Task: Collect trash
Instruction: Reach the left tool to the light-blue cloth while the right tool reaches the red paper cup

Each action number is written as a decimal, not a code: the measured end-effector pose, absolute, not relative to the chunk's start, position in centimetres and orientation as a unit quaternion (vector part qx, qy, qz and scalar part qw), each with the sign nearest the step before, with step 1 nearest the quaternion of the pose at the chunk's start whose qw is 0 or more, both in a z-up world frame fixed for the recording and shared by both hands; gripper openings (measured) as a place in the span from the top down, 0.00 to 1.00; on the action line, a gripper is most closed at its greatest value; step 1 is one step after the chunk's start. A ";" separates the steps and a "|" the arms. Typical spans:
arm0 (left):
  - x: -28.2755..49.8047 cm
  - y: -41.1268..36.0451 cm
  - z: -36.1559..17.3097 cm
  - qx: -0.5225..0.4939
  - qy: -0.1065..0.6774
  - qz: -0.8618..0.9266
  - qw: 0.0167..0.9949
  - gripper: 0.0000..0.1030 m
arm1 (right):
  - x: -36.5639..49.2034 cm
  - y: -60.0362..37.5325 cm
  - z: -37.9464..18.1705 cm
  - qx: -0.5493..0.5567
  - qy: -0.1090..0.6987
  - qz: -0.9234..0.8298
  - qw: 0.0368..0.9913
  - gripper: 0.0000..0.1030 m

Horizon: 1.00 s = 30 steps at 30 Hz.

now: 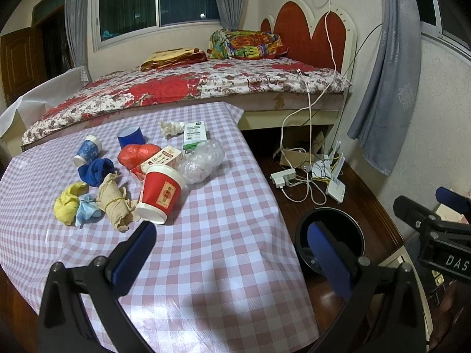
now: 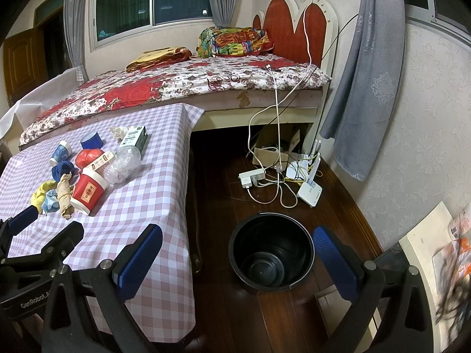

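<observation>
Both grippers were spread wide and empty: the left gripper (image 1: 232, 253) hung over the checked tablecloth (image 1: 223, 206), the right gripper (image 2: 238, 253) above the black bin (image 2: 270, 253) on the floor. Trash lay clustered on the table, a red paper cup (image 1: 160, 195) nearest.

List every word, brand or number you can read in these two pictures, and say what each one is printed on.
"DAS", cut off at the picture's edge: on the right gripper, seen from the left wrist.
"GenRobot.A", cut off: on the left gripper, seen from the right wrist.
Too small or blurred to read: the print on the green-and-white carton, the small box, the red cup and the papers.
</observation>
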State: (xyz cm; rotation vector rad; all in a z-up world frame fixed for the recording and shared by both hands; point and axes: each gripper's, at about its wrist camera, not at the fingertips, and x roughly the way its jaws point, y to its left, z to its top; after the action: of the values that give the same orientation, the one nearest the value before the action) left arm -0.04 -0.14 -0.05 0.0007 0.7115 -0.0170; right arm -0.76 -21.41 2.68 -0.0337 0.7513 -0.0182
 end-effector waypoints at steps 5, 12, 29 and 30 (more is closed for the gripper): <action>0.0 -0.1 -0.1 -0.001 0.348 -0.008 0.937 0.00 | -0.8 -21.3 2.6 -0.017 0.367 -0.009 0.930 0.00; -0.6 0.6 -1.2 -0.002 0.353 0.004 0.936 0.00 | -0.9 -21.6 2.6 0.007 0.357 0.012 0.934 0.00; 0.3 10.2 -1.6 -0.068 0.357 0.055 0.930 0.00 | 1.8 -13.4 1.8 -0.036 0.352 0.140 0.925 0.00; 0.4 11.3 -1.8 -0.073 0.359 0.064 0.928 0.00 | 2.1 -12.6 1.8 -0.039 0.353 0.146 0.923 0.00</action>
State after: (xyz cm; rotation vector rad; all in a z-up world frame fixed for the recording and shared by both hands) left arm 0.43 11.28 -1.77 -0.1492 0.7364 0.1305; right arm 2.13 -12.64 1.81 -0.0806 0.7246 0.3005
